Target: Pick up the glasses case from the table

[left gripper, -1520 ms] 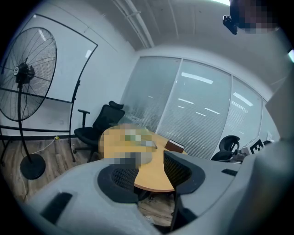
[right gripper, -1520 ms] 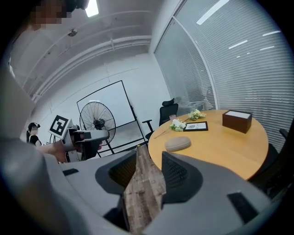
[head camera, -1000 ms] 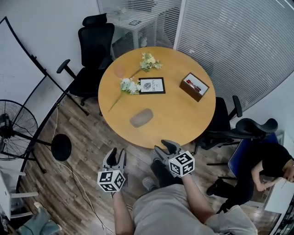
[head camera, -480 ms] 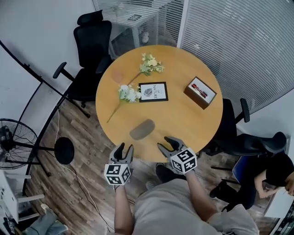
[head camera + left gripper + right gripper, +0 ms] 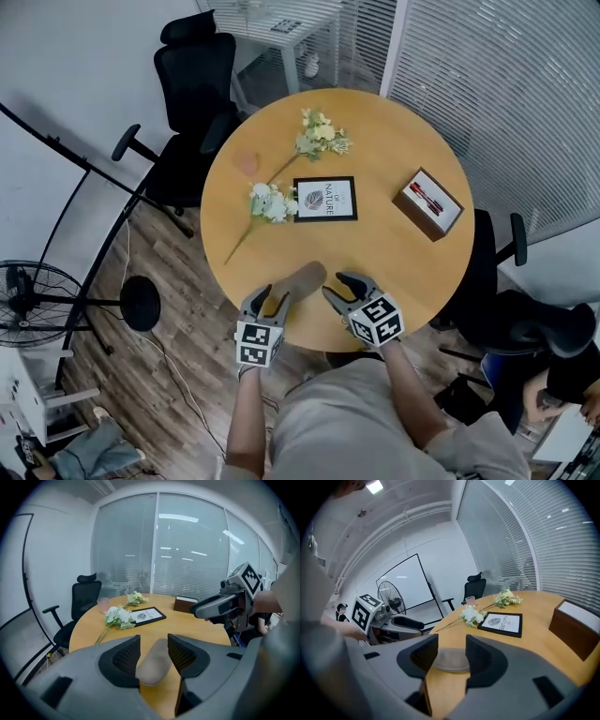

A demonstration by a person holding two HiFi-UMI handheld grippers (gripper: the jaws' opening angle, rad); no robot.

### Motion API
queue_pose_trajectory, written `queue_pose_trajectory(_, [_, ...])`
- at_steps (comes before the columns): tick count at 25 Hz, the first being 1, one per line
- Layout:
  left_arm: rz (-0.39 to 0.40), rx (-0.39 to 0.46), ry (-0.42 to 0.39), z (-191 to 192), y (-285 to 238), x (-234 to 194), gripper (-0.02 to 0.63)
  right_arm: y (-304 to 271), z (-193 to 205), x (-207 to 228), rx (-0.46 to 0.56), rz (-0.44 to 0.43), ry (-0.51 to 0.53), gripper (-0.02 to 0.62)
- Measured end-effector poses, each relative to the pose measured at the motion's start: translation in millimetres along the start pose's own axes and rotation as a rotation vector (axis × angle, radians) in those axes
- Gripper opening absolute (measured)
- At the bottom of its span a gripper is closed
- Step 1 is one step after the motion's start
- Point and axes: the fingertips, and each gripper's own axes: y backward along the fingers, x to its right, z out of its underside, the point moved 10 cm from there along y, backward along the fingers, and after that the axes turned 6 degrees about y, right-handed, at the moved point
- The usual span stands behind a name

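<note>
Both grippers have advanced to the table (image 5: 394, 262) edge. Case (image 5: 302, 277) lies there, one end between the left gripper's (image 5: 270, 300) parted, just-widening jaws, ungripped. Right gripper (image 5: 338, 288) is open beside it. Risk: closing on the rounded end may squeeze the case out.
</note>
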Motion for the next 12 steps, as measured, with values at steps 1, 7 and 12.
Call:
queue_pose_trajectory(1, [0.010, -0.011, -0.013, -1, -6, -1, 0.170, -3, -1, 3, -0.002, -0.007, 0.000, 0.178])
queue_pose_trajectory(7, [0.073, -0.099, -0.144, -5, -36, 0, 0.179, -17, -4, 12, -0.030, -0.045, 0.019, 0.179])
queue_pose_trajectory(12, [0.132, -0.178, -0.195, 1, -58, 3, 0.208, -20, -4, 18, -0.038, -0.058, 0.028, 0.179])
